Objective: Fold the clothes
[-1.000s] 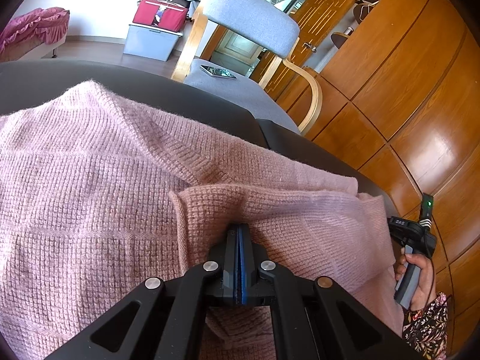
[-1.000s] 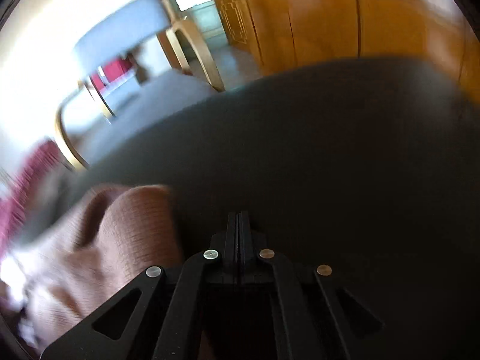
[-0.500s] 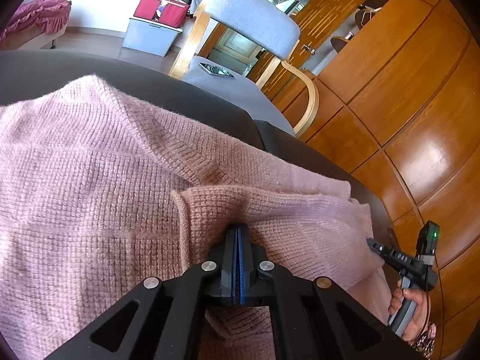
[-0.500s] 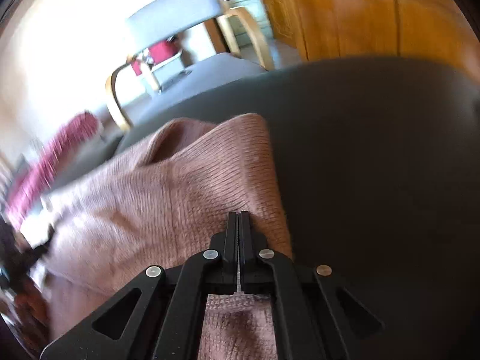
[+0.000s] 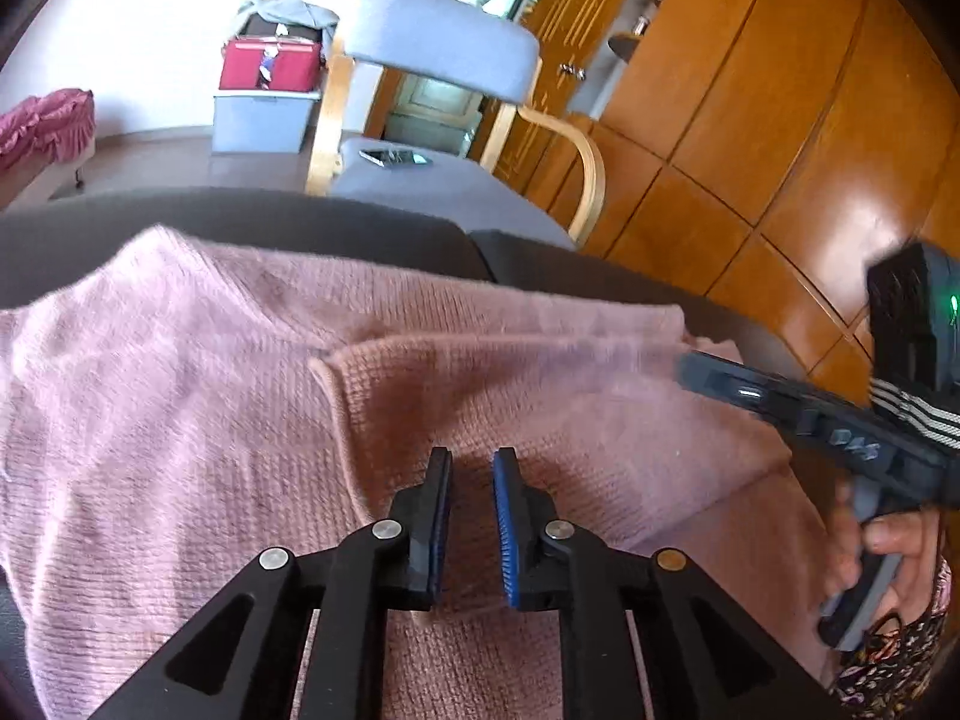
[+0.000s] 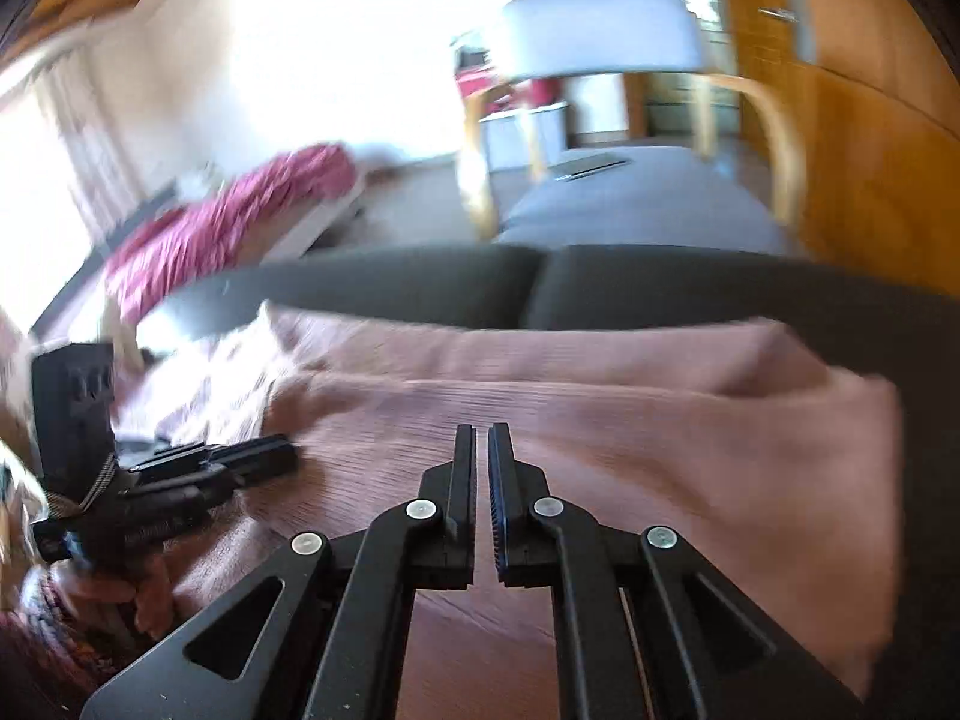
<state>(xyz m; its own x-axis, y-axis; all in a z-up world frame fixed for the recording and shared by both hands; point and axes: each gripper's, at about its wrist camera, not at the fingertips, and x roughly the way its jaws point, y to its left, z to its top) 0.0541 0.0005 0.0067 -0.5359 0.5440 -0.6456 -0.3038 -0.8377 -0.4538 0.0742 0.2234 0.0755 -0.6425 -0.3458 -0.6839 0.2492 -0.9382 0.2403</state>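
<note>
A pink knitted sweater lies on a dark grey table, with a part folded over its right side. My left gripper is open just above the folded part and holds nothing. My right gripper is slightly open above the same sweater and holds nothing. The right gripper shows at the right in the left wrist view. The left gripper shows at the left in the right wrist view.
A grey armchair with wooden arms stands beyond the table, a phone on its seat. Wooden cabinets line the right. A red bag on a grey box and a magenta cloth lie further back.
My left gripper has opened and let go of the sweater fold. My right gripper has swung left over the sweater, closer to the left one, and opened slightly.
</note>
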